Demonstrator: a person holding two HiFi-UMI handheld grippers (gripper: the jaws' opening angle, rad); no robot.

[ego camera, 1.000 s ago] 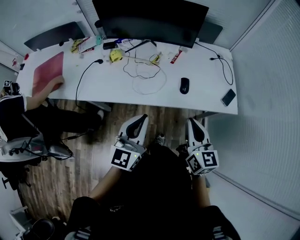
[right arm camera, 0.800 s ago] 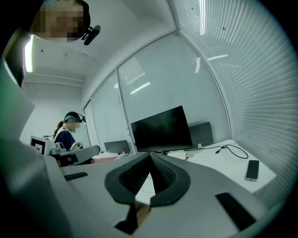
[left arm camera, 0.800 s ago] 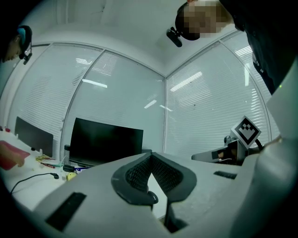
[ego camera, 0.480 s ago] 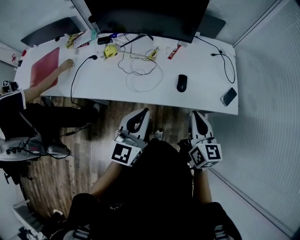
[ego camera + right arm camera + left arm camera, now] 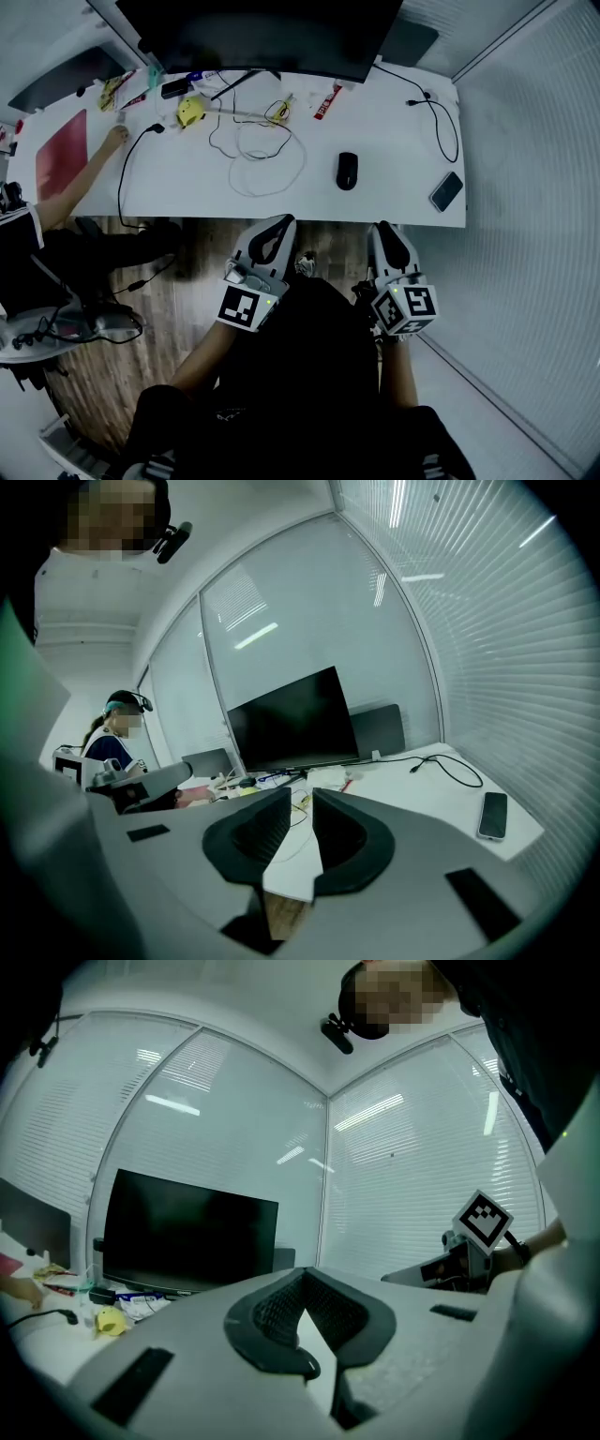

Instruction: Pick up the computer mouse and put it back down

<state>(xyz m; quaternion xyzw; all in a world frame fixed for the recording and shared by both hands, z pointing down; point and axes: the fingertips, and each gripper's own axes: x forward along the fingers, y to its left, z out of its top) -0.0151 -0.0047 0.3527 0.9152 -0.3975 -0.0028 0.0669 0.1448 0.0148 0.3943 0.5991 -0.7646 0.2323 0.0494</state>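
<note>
The black computer mouse [image 5: 347, 171] lies on the white desk [image 5: 394, 202], right of the middle, and nothing touches it. Both grippers hang over the wooden floor just short of the desk's front edge. My left gripper [image 5: 281, 223] [image 5: 302, 1279] points at the desk left of the mouse, tips together and empty. My right gripper [image 5: 386, 228] [image 5: 301, 803] points at the desk just right of the mouse. Its jaws have just been opening and stand slightly apart with nothing between them. The mouse shows in neither gripper view.
A black phone [image 5: 444, 191] [image 5: 493, 815] lies near the desk's right front corner, a black cable [image 5: 441, 127] behind it. A white cable coil [image 5: 267, 155], small clutter and a monitor [image 5: 262, 37] fill the back. A seated person [image 5: 28, 253] reaches across the left end by a red mat [image 5: 61, 155].
Both grippers have come closer to the desk's front edge. The right gripper's jaws have parted a little. The seated person's hand has moved from the red mat toward the back of the desk.
</note>
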